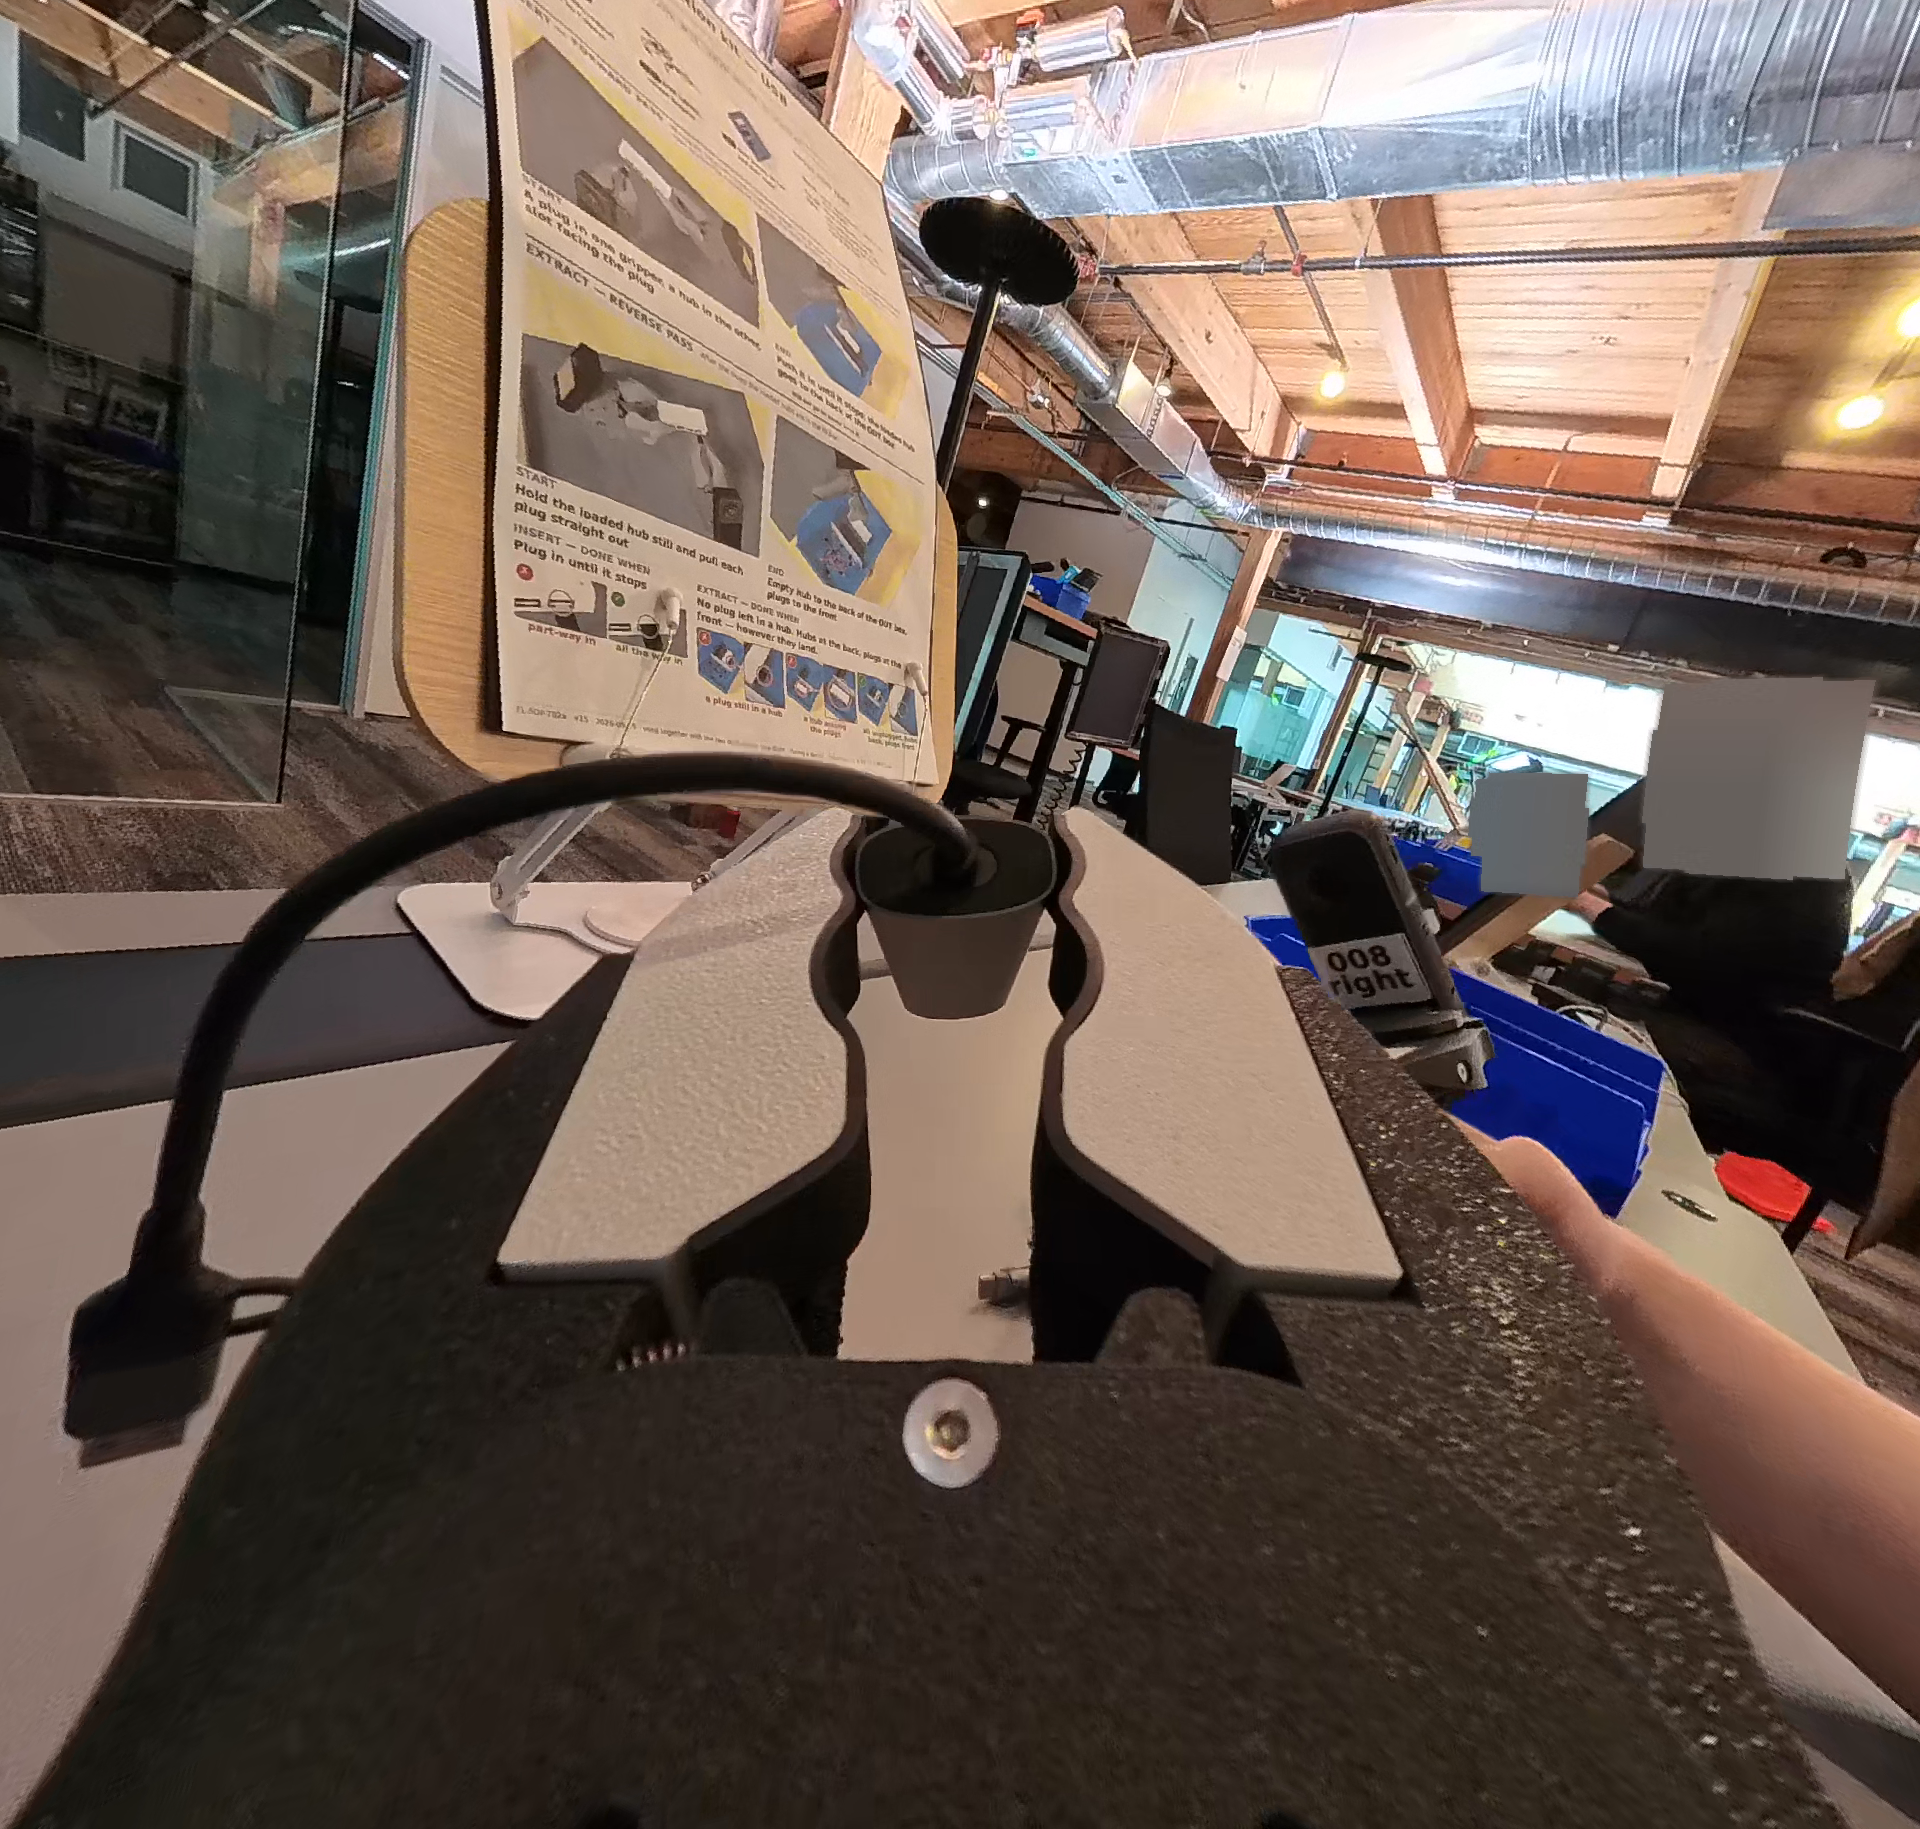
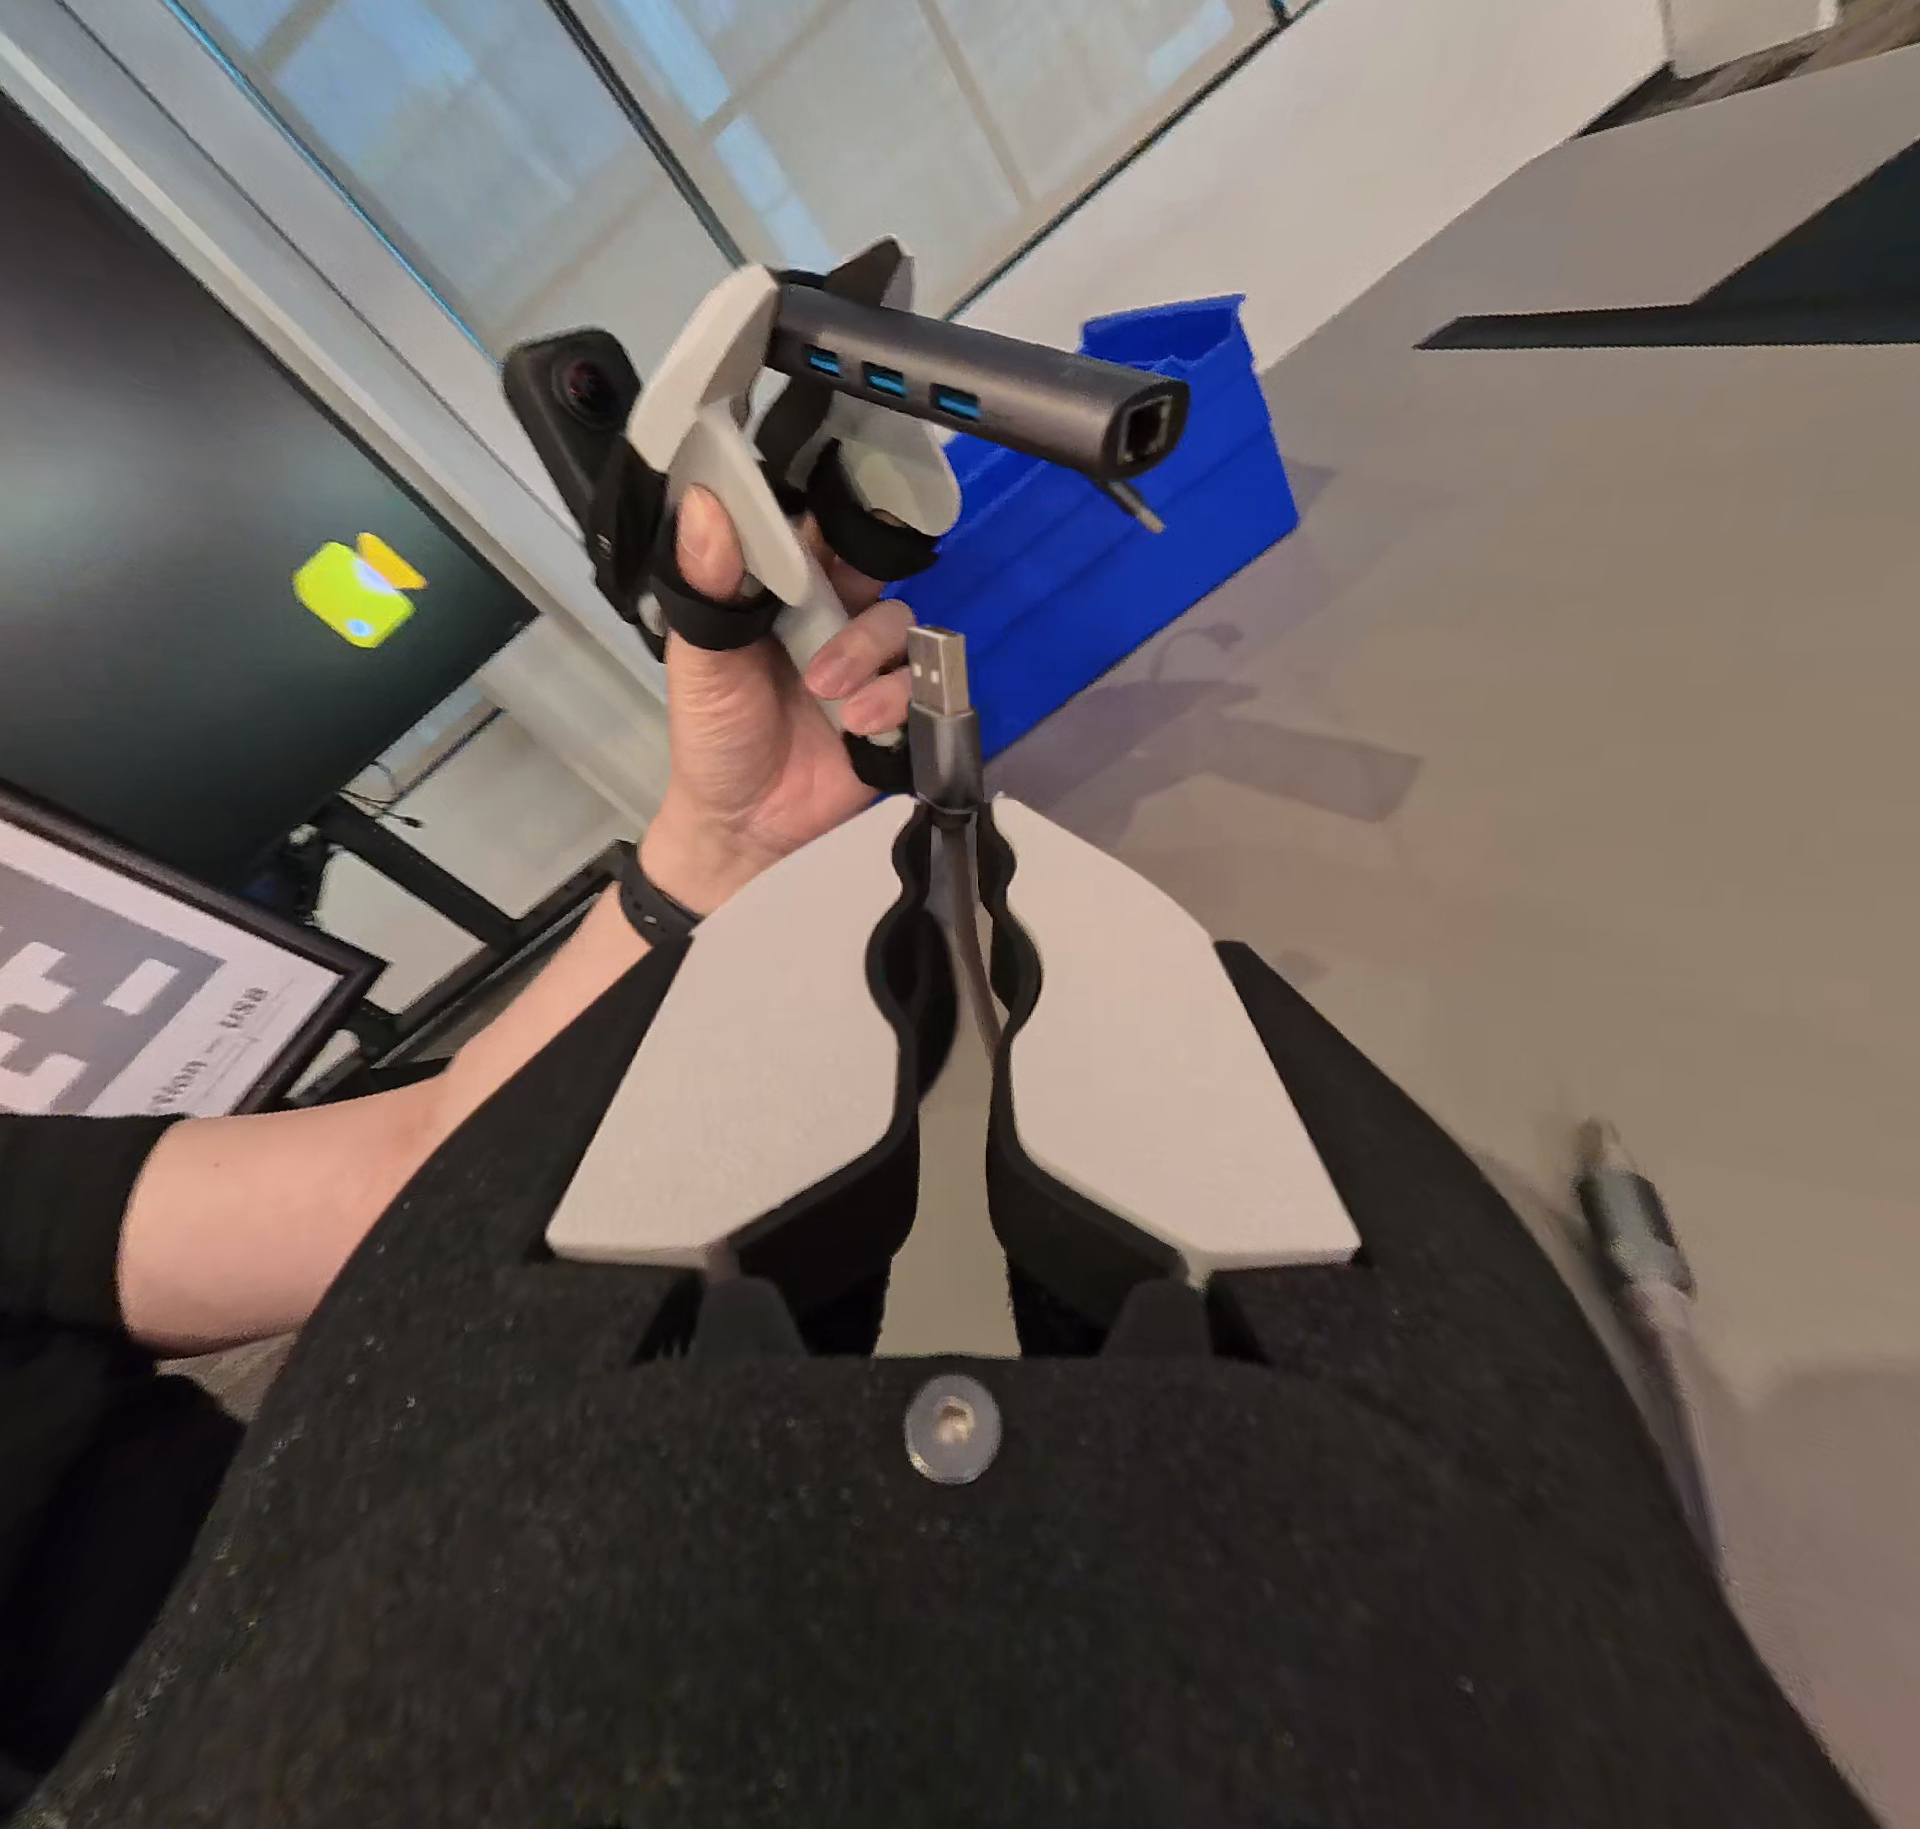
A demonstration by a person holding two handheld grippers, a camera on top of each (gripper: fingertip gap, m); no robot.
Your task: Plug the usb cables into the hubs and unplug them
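Two grippers meet in midair: my left gripper (image 2: 821, 325) clamps a dark grey hub (image 2: 977, 382), its long axis crossing ahead with three blue ports facing my right gripper (image 2: 951, 823). That one pinches a USB cable (image 2: 961, 906), its silver plug (image 2: 940, 673) pointing upward just below the ports.

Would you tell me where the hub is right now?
In the right wrist view, the hub is held up by the left gripper, in front of the blue bin.
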